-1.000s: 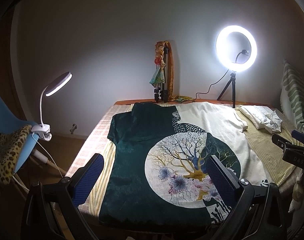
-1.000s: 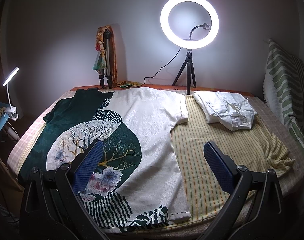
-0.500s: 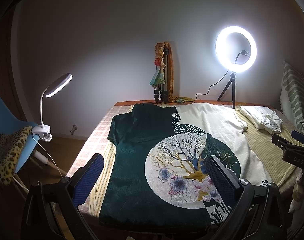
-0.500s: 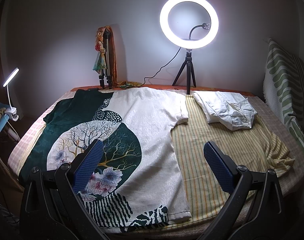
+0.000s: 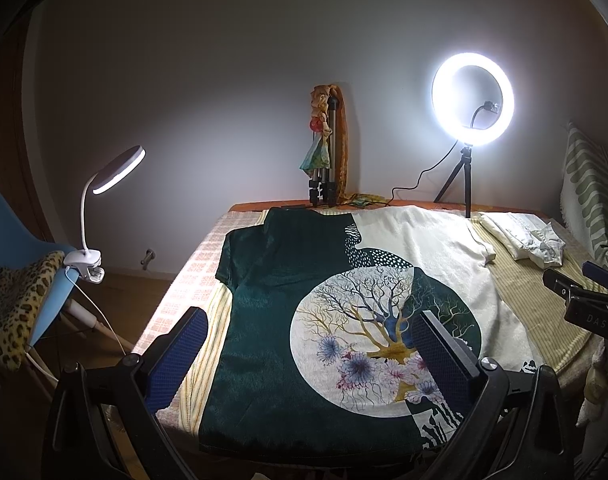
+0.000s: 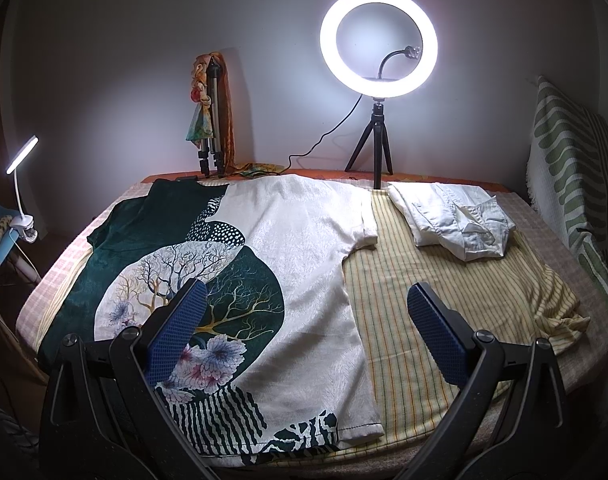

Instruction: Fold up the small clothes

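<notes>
Shirt: printed T-shirt point(image 5: 344, 320) spread flat and face up on the striped cloth point(image 6: 444, 300) that covers the table; dark green on the left half, cream on the right, tree-and-flower roundel in the middle; hem toward the cameras, collar toward the wall; no fold in it yet
Sleeves: both out to the sides; cream sleeve point(image 6: 364, 228) ends just beside the folded white garment point(image 6: 456, 220), which lies apart near the ring light point(image 6: 378, 38)
Left gripper point(image 5: 310, 344): spread wide, nothing between the blue pads; poised above the near hem over the green half; no contact with the cloth visible
Right gripper point(image 6: 304, 328): likewise wide open and empty; held over the cream side's lower edge and the bare striped cloth beside it; part of it visible at the right edge of the left view
Step in hand: judged to be the very start of the fold on this shirt; garment laid out, both tools positioned at the near edge, no grasp made
Next move, as a judgement: descend to the cloth and pinch one layer at a side edge or at hem and shoulder; then carry that side over toward the middle; thin limp fabric likely to bunch unless both pinch points move together
Risk: catching the striped cloth underneath along with the shirt; pads need to close on the shirt's edge alone
Surroundings: desk lamp point(image 5: 116, 168) clipped to a chair at left; tripod point(image 5: 324, 160) against the wall
</notes>
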The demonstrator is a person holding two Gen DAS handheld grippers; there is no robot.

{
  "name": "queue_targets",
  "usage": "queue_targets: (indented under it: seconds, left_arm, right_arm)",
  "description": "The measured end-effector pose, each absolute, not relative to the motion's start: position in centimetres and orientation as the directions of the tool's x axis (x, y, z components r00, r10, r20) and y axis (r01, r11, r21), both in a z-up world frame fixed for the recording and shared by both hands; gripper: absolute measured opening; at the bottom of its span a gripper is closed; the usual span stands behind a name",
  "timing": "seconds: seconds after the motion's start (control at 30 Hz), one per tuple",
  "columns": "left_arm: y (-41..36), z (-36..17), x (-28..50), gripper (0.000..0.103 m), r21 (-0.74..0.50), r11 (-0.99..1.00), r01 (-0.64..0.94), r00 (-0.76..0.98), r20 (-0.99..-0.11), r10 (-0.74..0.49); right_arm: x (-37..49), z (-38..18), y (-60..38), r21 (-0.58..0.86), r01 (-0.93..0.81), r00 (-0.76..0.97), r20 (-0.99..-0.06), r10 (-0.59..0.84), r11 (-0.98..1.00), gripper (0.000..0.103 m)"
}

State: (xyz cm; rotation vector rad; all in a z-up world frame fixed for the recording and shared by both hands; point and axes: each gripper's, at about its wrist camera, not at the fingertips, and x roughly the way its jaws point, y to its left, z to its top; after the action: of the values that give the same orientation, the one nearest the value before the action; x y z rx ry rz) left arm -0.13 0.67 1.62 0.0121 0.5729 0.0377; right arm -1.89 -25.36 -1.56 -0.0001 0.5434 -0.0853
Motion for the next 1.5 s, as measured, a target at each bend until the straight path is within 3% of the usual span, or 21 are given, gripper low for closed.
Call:
queue_targets:
  seconds: [0.67, 1.0, 1.13, 1.27, 1.5]
  left_arm:
    - [2.3, 1.0, -0.4, 0.103, 0.012, 0.998, -0.063, 0.832, -0.552, 0.059]
    - [6.5, -0.6, -0.5, 0.099, -0.011, 0.993, -0.121, 0.807, -0.583, 0.092]
    - [8.7, -1.7, -0.5, 0.090, -0.080, 0.990, -0.117, 0.793, -0.608, 0.044]
    - [11.1, -3.2, -0.8, 0.088, -0.158, 0.982, -0.100, 0.790, -0.613, -0.019]
    - [13.1, -7.4, -1.0, 0.068, -0.176, 0.977, -0.123, 0.711, -0.702, -0.037]
  right_arm:
    - [-0.7, -1.5, -23.0, -0.006, 0.049, 0.854, -0.519, -0.045, 0.999, 0.102]
    - [1.4, -2.0, -20.1, 0.047, -0.024, 0.825, -0.564, 0.047, 0.999, 0.103]
    - [2.6, -1.7, -18.4, 0.052, -0.086, 0.805, -0.584, 0.100, 0.995, 0.103]
    - [4.2, -1.2, -16.2, -0.002, -0.146, 0.795, -0.595, 0.116, 0.989, 0.103]
    - [9.1, 1.1, -12.0, -0.041, -0.280, 0.799, -0.564, 0.209, 0.959, 0.103]
